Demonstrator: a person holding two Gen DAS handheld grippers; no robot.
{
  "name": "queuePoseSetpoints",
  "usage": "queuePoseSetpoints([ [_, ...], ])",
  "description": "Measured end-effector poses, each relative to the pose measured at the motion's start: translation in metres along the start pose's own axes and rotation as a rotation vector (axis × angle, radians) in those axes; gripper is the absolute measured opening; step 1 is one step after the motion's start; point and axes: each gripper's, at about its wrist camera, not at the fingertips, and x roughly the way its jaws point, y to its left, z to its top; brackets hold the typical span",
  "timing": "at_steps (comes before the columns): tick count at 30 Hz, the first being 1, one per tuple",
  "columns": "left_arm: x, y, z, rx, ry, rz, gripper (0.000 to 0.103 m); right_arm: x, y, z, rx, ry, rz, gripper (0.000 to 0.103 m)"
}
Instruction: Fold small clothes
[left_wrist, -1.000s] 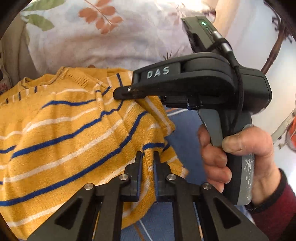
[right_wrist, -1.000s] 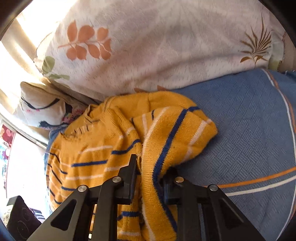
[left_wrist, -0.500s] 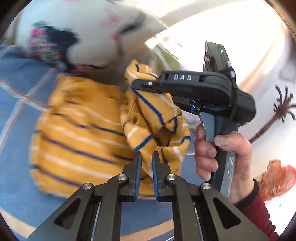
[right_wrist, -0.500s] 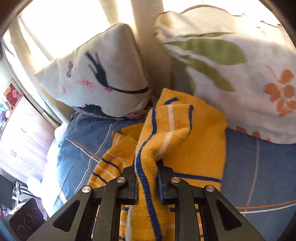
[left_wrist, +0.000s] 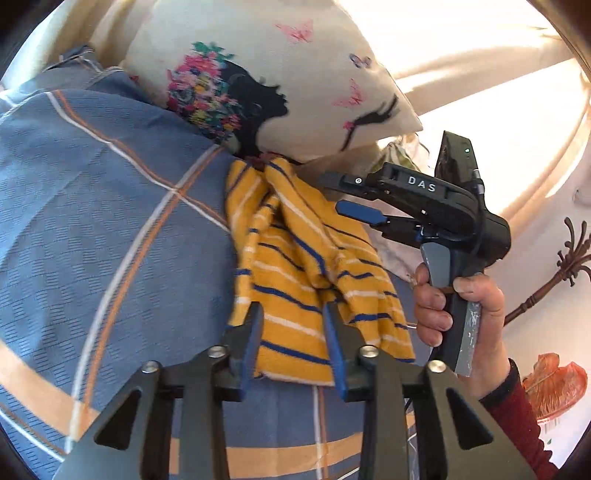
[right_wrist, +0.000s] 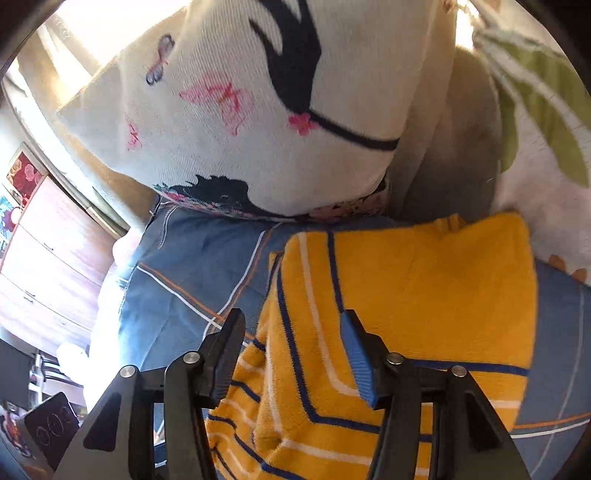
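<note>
A small yellow knit sweater (left_wrist: 306, 280) with blue and white stripes lies folded on the blue bedspread (left_wrist: 110, 229), its far end against a pillow. My left gripper (left_wrist: 293, 325) is open just above the sweater's near edge, holding nothing. My right gripper (left_wrist: 341, 197) shows in the left wrist view, open above the sweater's far right side. In the right wrist view the right gripper (right_wrist: 291, 332) is open over the sweater (right_wrist: 424, 306), with nothing between its fingers.
A white pillow (left_wrist: 295, 74) with a woman's face print stands at the head of the bed, also in the right wrist view (right_wrist: 266, 110). A leaf-print pillow (right_wrist: 546, 122) leans to its right. A wooden dresser (right_wrist: 40, 258) stands beside the bed.
Both grippers were shut on the sweater and carried it toward the pillows. Now both have opened and let go, and the sweater lies folded on the bedspread.
</note>
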Motion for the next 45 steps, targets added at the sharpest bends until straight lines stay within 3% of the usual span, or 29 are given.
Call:
queuePoseSetpoints([
  [3,0.029,-0.016,0.011,0.04,0.035,-0.02,0.045,-0.019,-0.012,-0.006,-0.002,-0.014,-0.063,0.064],
  [8,0.073,-0.037,0.016,0.051,0.13,-0.061,0.049,-0.049,-0.057,-0.031,0.089,-0.031,-0.087,0.064],
  [10,0.085,-0.048,0.016,0.103,0.158,-0.033,0.005,-0.057,-0.073,-0.04,0.114,-0.039,-0.093,0.064],
  [12,0.079,-0.052,0.021,0.12,0.132,-0.006,0.006,-0.067,-0.085,-0.047,0.139,-0.061,-0.103,0.064],
  [15,0.046,-0.046,0.037,0.111,0.03,0.033,0.005,-0.08,-0.1,-0.056,0.167,-0.107,-0.094,0.064],
  [18,0.027,-0.029,0.043,0.097,-0.002,0.122,0.005,-0.092,-0.113,-0.062,0.174,-0.133,-0.071,0.064],
  [24,0.051,0.015,0.026,0.042,0.103,0.295,0.007,-0.069,-0.119,-0.074,0.172,-0.091,-0.051,0.066],
  [28,0.04,0.017,0.028,0.047,0.101,0.252,0.01,-0.061,-0.127,-0.078,0.215,-0.097,-0.002,0.074],
  [31,0.017,0.01,0.033,0.075,0.036,0.209,0.022,-0.059,-0.129,-0.078,0.216,-0.103,0.025,0.075],
  [33,0.007,0.01,0.039,0.074,-0.017,0.204,0.05,-0.055,-0.129,-0.078,0.209,-0.105,0.035,0.078],
  [36,0.011,0.016,0.053,0.061,-0.058,0.184,0.068,-0.042,-0.133,-0.078,0.234,-0.109,0.086,0.078],
  [40,0.055,0.02,0.073,0.07,0.041,0.111,0.077,-0.017,-0.132,-0.072,0.273,-0.1,0.181,0.079],
  [43,0.095,0.013,0.072,0.066,0.166,0.062,0.079,0.004,-0.13,-0.069,0.313,-0.085,0.218,0.082],
  [45,0.11,0.004,0.066,0.072,0.198,0.098,0.077,0.01,-0.132,-0.069,0.355,-0.093,0.242,0.077],
])
